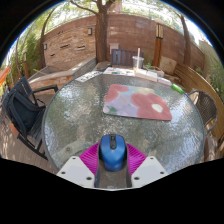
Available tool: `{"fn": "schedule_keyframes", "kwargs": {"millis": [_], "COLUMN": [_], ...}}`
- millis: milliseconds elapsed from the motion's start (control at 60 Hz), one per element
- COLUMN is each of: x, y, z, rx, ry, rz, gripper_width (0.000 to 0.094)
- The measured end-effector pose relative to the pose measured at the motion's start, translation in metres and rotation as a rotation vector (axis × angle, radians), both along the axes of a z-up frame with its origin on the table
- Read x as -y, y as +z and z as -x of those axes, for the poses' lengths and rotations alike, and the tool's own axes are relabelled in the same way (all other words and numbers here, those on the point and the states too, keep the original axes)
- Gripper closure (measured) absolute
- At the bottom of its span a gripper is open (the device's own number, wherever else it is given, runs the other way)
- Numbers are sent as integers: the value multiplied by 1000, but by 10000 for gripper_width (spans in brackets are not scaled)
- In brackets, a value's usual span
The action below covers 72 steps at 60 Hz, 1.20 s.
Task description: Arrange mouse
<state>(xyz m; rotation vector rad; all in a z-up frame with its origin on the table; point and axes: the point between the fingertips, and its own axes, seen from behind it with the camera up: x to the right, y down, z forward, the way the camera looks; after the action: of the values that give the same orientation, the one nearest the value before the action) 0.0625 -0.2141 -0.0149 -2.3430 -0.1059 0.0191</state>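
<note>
Round glass table [80, 115] with pink mouse mat [138, 101] and white cup [138, 62].

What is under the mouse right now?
The blue mouse sits between the gripper fingers above the glass table. Whether it rests on the glass is hidden by the mouse itself.

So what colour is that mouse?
Blue, seen in the gripper view: the mouse sits between the gripper fingers.
</note>
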Motion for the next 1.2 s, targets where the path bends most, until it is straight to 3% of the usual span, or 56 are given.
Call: {"fn": "schedule_keyframes", "kwargs": {"millis": [83,250,317,450,533,733,867,917,1000,1033,1200], "x": [-11,-65,-100,-178,-212,-246,-235,-230,-223,-219,-181], "y": [26,135,181,202,169,46,8,4,14,24,86], "z": [12,52,52,4,-40,-93,-90,-93,-89,-86,-75], "rx": [-8,-129,-165,-157,-127,-43,-68,-62,-43,-35,-13], "ry": [46,143,126,37,-30,-111,-90,-95,-80,-77,-76], "rz": [-36,-203,-277,-347,-321,-112,-11,12,-2,-9,-57], "gripper_width": [577,577,578,576,580,575,433,373,66,110,83]}}
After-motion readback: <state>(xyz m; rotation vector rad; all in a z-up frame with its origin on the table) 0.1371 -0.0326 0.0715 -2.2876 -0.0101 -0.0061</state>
